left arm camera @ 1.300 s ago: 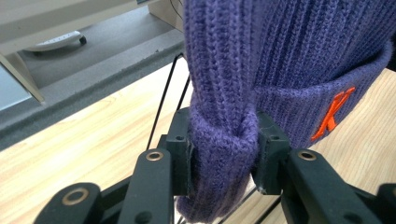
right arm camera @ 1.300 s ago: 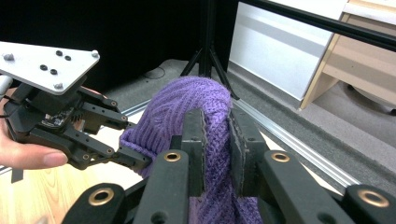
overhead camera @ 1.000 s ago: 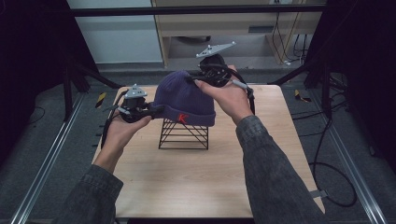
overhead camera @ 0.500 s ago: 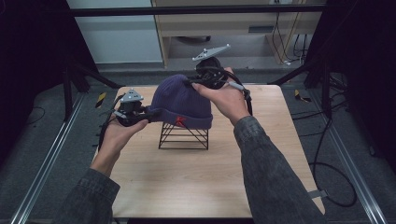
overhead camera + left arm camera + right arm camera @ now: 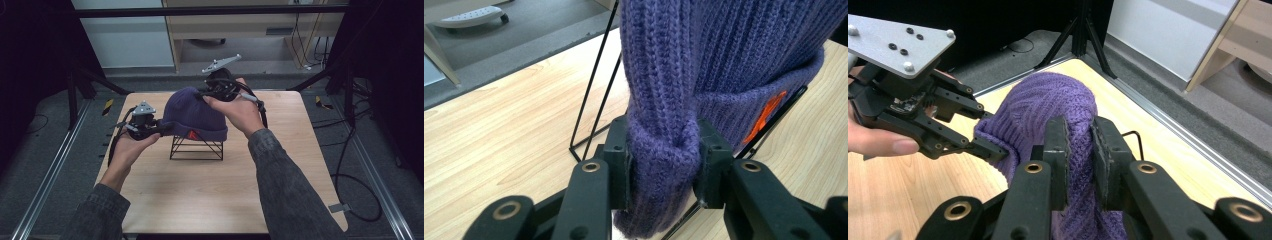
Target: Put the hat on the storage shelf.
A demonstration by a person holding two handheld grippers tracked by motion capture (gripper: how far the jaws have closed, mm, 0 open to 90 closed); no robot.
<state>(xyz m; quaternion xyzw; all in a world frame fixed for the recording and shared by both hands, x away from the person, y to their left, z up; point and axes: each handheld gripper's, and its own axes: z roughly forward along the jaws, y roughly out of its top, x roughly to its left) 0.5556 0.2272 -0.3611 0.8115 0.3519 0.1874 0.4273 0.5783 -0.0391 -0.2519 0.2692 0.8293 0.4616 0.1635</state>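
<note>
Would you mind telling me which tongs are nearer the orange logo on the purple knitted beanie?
Left. The left tongs grip the purple knitted beanie's cuff beside the orange logo; the right tongs pinch its crown, farther away.

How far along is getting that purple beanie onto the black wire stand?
Done: the beanie drapes over the wire stand. In hand: the left gripper pinches its folded cuff, the right gripper its knit side. Left: release, judging by both grips.

The high view looks forward and down on the whole table (image 5: 300, 165) from above the person's side. The left gripper view sits close behind its jaws, facing the hat (image 5: 724, 60) low over the table. The right gripper view looks down across the hat's crown. All three share the hat.
</note>
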